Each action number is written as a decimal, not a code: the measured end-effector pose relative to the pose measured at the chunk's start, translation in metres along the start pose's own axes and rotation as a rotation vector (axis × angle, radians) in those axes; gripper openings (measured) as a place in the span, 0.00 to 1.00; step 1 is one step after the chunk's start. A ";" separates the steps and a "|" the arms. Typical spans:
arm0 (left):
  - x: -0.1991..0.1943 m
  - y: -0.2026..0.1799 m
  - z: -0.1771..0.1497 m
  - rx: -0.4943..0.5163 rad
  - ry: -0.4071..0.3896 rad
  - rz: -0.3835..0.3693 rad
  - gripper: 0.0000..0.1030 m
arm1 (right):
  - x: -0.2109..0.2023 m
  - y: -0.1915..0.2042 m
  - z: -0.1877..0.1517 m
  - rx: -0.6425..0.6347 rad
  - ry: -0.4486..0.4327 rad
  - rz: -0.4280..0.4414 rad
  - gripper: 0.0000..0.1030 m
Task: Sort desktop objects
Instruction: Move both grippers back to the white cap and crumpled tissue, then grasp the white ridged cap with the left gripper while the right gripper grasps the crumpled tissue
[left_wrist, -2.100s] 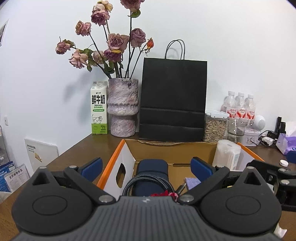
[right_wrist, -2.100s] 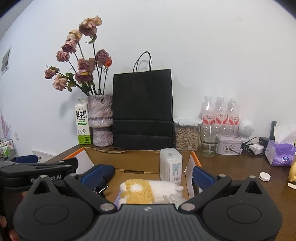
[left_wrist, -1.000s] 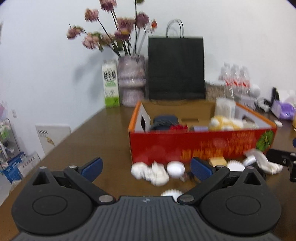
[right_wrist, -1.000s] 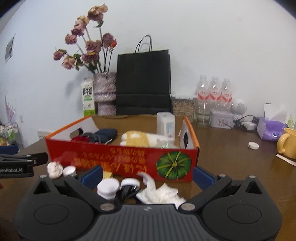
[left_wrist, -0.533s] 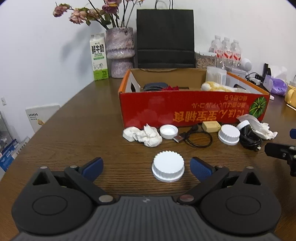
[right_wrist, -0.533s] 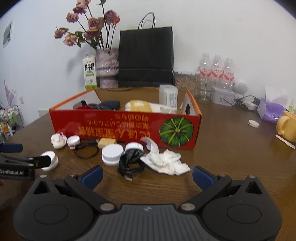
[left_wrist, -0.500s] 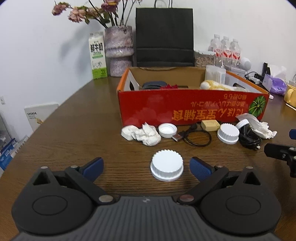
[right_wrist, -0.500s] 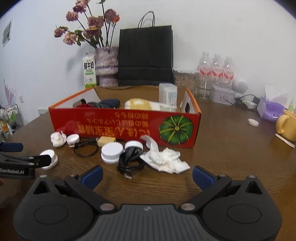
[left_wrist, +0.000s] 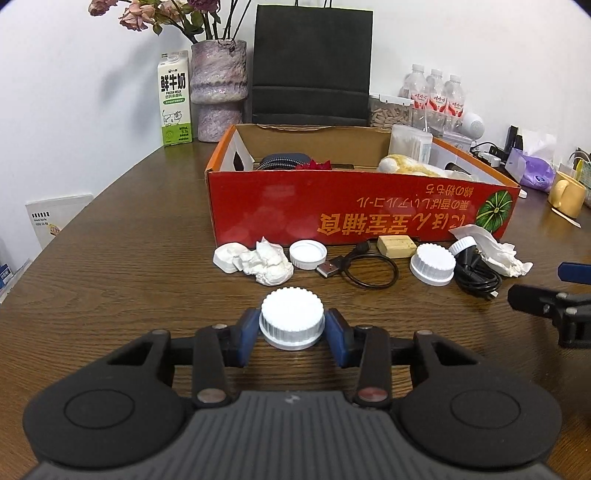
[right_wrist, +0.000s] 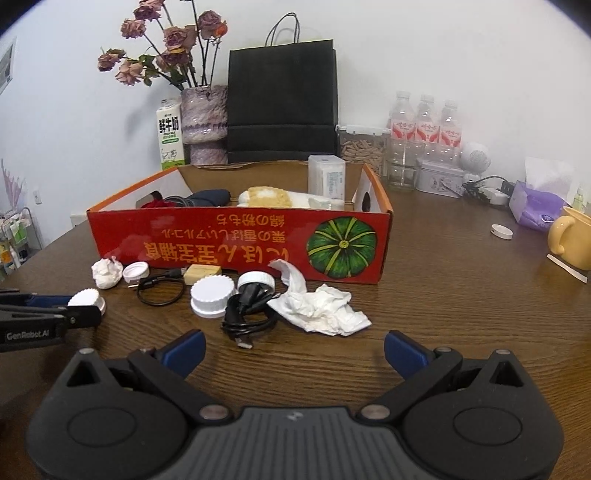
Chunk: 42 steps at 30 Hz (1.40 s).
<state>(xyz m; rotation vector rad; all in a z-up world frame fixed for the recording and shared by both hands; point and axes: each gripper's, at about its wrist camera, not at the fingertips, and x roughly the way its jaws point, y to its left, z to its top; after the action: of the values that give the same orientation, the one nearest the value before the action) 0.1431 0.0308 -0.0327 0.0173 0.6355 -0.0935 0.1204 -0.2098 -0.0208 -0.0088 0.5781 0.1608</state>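
Observation:
A white ribbed cap (left_wrist: 291, 323) sits on the brown table in front of the red cardboard box (left_wrist: 280, 206). My left gripper (left_wrist: 291, 334) is closing on it, and both blue pads touch its sides. The same cap (right_wrist: 85, 298) shows at the left of the right wrist view, between the left gripper's fingers (right_wrist: 79, 315). My right gripper (right_wrist: 293, 349) stands open and low over bare wood, nothing between its pads. Just beyond it lie a crumpled tissue (right_wrist: 319, 306), a black cable (right_wrist: 247, 314) and a second ribbed cap (right_wrist: 211, 295).
Along the box front lie a tissue wad (left_wrist: 267, 260), a small cap (left_wrist: 307, 254), a USB cable (left_wrist: 362, 269) and a yellow block (left_wrist: 397, 245). A vase (left_wrist: 218, 92), milk carton (left_wrist: 174, 105), black bag (left_wrist: 312, 62) and bottles (left_wrist: 436, 96) line the wall. A yellow mug (right_wrist: 572, 242) stands right.
Both grippers drew back from over the box and tilted down to the table. The left jaws, wide half a second ago, have closed onto the ribbed cap.

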 end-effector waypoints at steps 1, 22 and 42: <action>0.000 0.000 0.000 -0.001 0.000 -0.001 0.39 | 0.000 -0.003 0.001 0.005 -0.003 -0.004 1.00; 0.002 -0.001 0.001 0.001 0.004 0.015 0.40 | 0.048 -0.036 0.027 0.120 0.063 0.041 0.20; -0.028 -0.004 0.051 -0.036 -0.188 -0.003 0.39 | -0.010 -0.023 0.070 0.087 -0.169 0.127 0.14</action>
<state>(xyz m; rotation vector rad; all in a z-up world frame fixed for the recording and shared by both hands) 0.1501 0.0272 0.0249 -0.0271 0.4488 -0.0854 0.1534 -0.2300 0.0426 0.1254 0.4170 0.2571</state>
